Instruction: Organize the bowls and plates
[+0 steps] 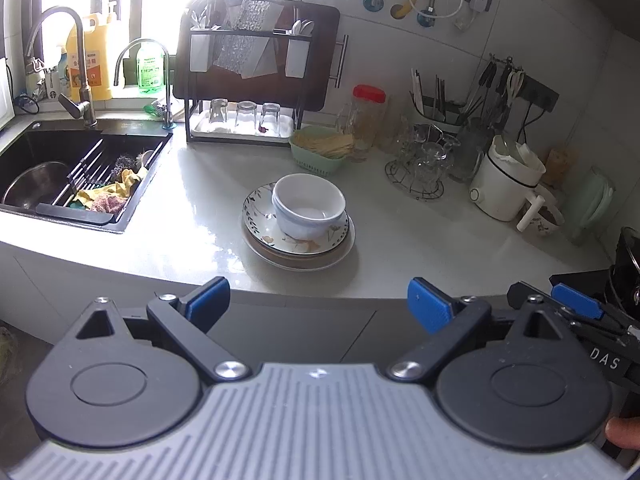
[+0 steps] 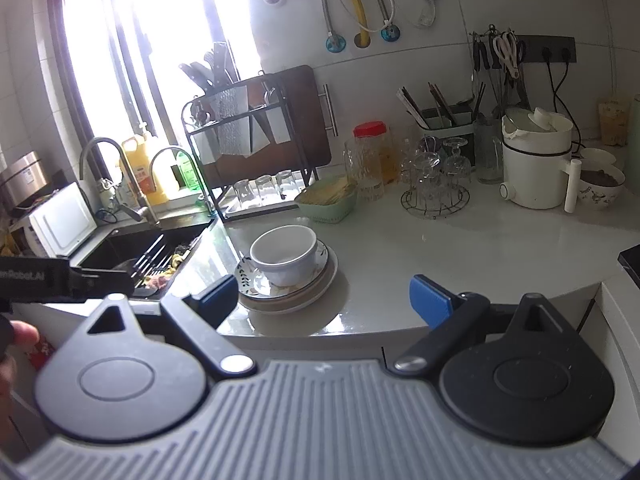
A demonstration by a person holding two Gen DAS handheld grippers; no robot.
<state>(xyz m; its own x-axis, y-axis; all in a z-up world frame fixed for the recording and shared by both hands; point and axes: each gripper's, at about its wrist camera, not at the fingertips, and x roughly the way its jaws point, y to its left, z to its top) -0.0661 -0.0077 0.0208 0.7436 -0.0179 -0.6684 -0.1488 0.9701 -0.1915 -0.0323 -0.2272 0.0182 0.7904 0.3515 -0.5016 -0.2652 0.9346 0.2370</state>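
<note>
Nearest, the left gripper (image 1: 318, 300) and the right gripper (image 2: 324, 300) both hang with fingers spread wide, holding nothing, short of the counter (image 1: 420, 248) edge. Beyond them a white bowl (image 1: 309, 205) sits on stacked plates (image 1: 298, 240) (floral one on top) mid-counter. Farther back stand a green basket (image 1: 318, 152) and the dish rack (image 1: 240, 80).

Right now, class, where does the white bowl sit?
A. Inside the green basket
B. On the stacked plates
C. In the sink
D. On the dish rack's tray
B: the white bowl rests on the floral plate topping the stack on the countertop.
</note>
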